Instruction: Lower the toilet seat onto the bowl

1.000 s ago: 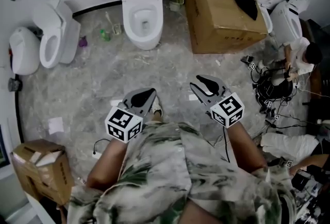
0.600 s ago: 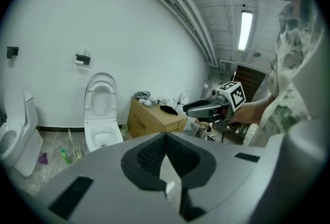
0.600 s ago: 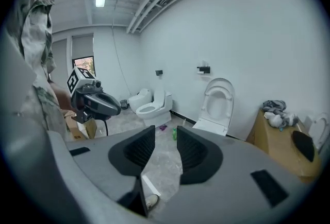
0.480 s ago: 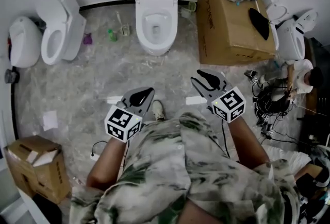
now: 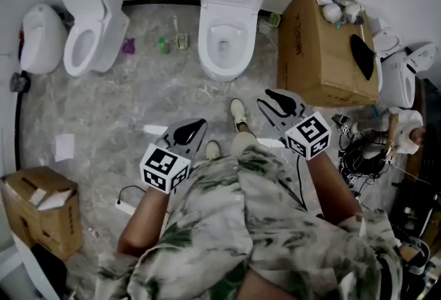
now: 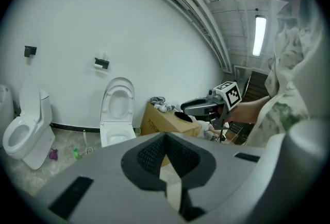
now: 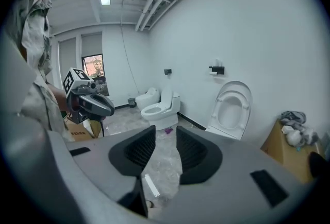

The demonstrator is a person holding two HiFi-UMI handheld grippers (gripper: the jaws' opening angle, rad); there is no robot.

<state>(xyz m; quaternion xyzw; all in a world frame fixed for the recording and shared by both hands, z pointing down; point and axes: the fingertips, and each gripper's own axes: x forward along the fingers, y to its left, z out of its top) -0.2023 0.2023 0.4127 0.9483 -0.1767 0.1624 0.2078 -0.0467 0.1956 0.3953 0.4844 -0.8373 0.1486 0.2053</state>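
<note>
The toilet (image 5: 222, 50) is seen in white, the floor (image 5: 138, 98) in grey marbling, the cardboard box (image 5: 313, 57) in brown. The shirt (image 5: 262, 223) is printed with green leaves on cream. The left hand-held gripper (image 5: 198, 127) and the right hand-held gripper (image 5: 271, 99) are finished in grey, with black-and-white squared cubes.

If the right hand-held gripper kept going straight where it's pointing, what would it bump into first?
Probably the floor. The right hand-held gripper tilts downward, and marbled floor shows between its open jaws. The toilet sits to the right of that line, though depth is hard to judge.
</note>
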